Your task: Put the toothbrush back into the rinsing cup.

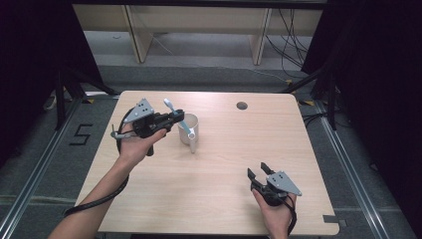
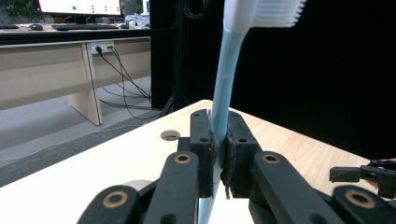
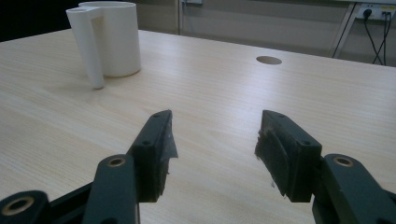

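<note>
Left claw [image 2: 219,154] grips a toothbrush [image 2: 224,84] (beside the mug [image 1: 189,128]) — right claw [image 3: 212,149] wide.

Left forearm enters from bottom left, angled up and inward. Left hand [image 1: 133,144] wraps body of left gripper [image 1: 180,115], held raised, jaws pointing toward table's centre and clamped tight, cable trailing back along forearm. Right hand [image 1: 275,208] sits low at near right, holding right gripper [image 1: 258,169] level, jaws pointing away from person and spread wide, nothing between pads [image 3: 161,154].
</note>
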A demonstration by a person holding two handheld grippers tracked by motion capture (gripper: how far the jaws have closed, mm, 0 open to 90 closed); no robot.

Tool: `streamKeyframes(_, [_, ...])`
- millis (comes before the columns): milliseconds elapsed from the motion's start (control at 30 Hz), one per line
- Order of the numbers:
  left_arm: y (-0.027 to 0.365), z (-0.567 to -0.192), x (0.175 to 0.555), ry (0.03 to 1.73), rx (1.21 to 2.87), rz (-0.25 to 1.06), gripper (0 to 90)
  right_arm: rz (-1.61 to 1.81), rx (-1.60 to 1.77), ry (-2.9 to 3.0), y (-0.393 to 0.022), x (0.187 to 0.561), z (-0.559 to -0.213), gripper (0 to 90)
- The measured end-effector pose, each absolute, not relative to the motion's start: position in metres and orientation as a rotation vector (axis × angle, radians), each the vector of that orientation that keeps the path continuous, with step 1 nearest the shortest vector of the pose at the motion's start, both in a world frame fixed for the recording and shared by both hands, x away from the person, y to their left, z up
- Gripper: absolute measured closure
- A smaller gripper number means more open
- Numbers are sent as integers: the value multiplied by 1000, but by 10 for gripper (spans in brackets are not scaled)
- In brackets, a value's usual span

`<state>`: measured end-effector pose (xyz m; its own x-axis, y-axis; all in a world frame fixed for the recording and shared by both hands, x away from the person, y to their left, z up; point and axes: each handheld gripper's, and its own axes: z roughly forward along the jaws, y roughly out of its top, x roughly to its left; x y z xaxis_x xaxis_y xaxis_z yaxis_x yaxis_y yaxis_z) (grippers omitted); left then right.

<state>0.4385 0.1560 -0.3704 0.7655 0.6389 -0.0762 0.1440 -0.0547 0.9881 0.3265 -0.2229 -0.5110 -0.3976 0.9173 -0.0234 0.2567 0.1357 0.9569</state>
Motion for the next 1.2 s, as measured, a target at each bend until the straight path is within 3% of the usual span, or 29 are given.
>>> streamKeyframes(1200, [143, -388, 454, 660, 1670, 455, 831, 1282, 1135, 1770, -223, 326, -511, 453])
